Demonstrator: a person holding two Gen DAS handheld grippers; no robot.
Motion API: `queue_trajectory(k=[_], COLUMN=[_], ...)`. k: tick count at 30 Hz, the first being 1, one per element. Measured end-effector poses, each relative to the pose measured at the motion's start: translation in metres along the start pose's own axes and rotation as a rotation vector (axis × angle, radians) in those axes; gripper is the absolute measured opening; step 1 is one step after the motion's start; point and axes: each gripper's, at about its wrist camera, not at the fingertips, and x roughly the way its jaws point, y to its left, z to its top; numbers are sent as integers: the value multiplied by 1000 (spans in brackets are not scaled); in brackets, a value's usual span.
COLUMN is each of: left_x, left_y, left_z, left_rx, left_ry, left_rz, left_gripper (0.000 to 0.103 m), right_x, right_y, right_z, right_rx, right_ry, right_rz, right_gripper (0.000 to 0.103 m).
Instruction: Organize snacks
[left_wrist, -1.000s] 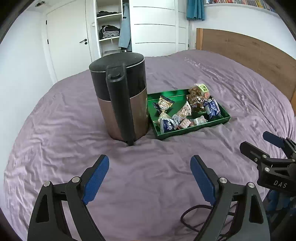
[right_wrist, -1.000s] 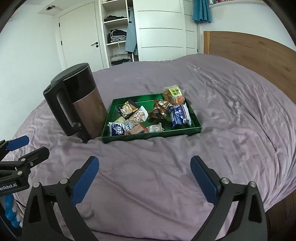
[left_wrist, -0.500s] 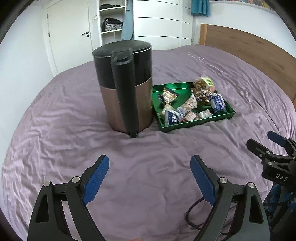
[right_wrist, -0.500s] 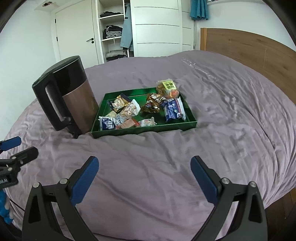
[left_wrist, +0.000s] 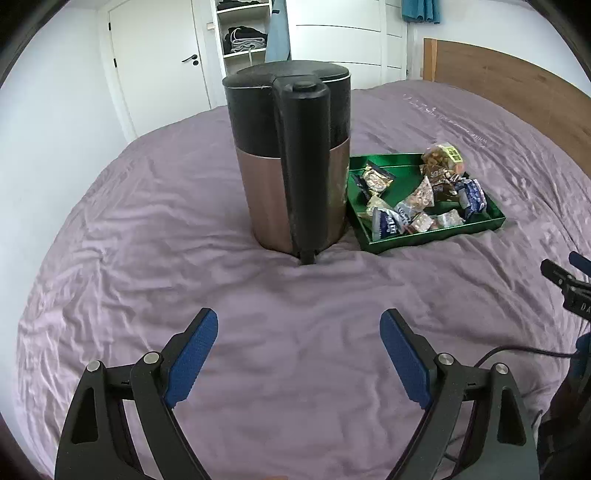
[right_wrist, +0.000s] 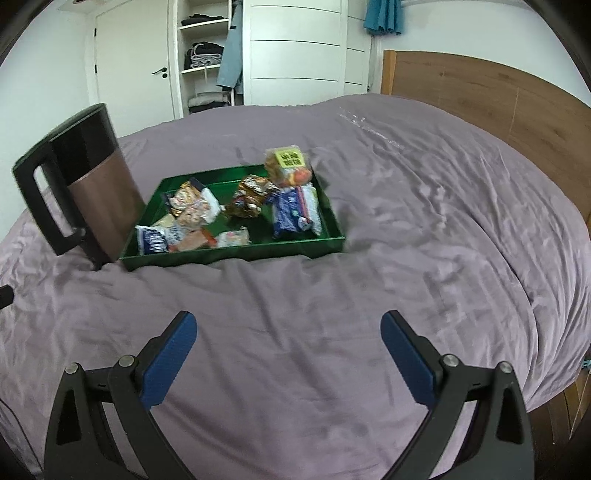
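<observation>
A green tray (right_wrist: 236, 254) (left_wrist: 436, 238) sits on the purple bedspread and holds several wrapped snacks. Among them are a blue-and-white pack (right_wrist: 295, 210) (left_wrist: 471, 195), a clear bag with a yellow label (right_wrist: 288, 166) (left_wrist: 445, 157) and a blue packet (right_wrist: 153, 240) (left_wrist: 386, 223). My left gripper (left_wrist: 298, 325) hovers open over bare bedspread, short of a black-and-copper kettle (left_wrist: 291, 162). My right gripper (right_wrist: 288, 326) is open too, in front of the tray, with nothing between its blue pads. The right gripper's tip (left_wrist: 565, 277) shows at the left view's right edge.
The kettle (right_wrist: 79, 188) stands upright against the tray's left side, handle toward me. A wooden headboard (right_wrist: 498, 99) borders the bed on the right. A door, open shelves and a white wardrobe (right_wrist: 295, 51) line the far wall. A cable (left_wrist: 524, 350) trails near the right gripper.
Both grippers have come closer to the kettle and tray, which look larger now. Both stay open. Nothing on the bed has moved.
</observation>
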Motion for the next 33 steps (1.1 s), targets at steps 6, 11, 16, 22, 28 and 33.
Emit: queue_trajectory(k=[6, 11, 16, 22, 28, 33], left_x=[10, 13, 17, 18, 16, 16], left_y=[5, 5, 4, 3, 0, -3], left_z=[-1, -1, -2, -2, -3, -3], left_rx=[-12, -11, -4, 0, 11, 15], left_ry=[27, 35, 48, 49, 41, 40], left_rz=[-3, -8, -20, -24, -27, -27], left_gripper=[86, 86, 86, 86, 86, 86], right_x=[11, 16, 20, 23, 24, 24], right_y=[-14, -15, -13, -12, -10, -9], right_z=[0, 0, 0, 0, -1, -1], right_rx=[23, 16, 10, 7, -3, -3], right_ry=[9, 14, 20, 26, 29, 29], right_rz=[-6, -1, 11, 15, 19, 18], right_gripper=[103, 103, 103, 103, 103, 103])
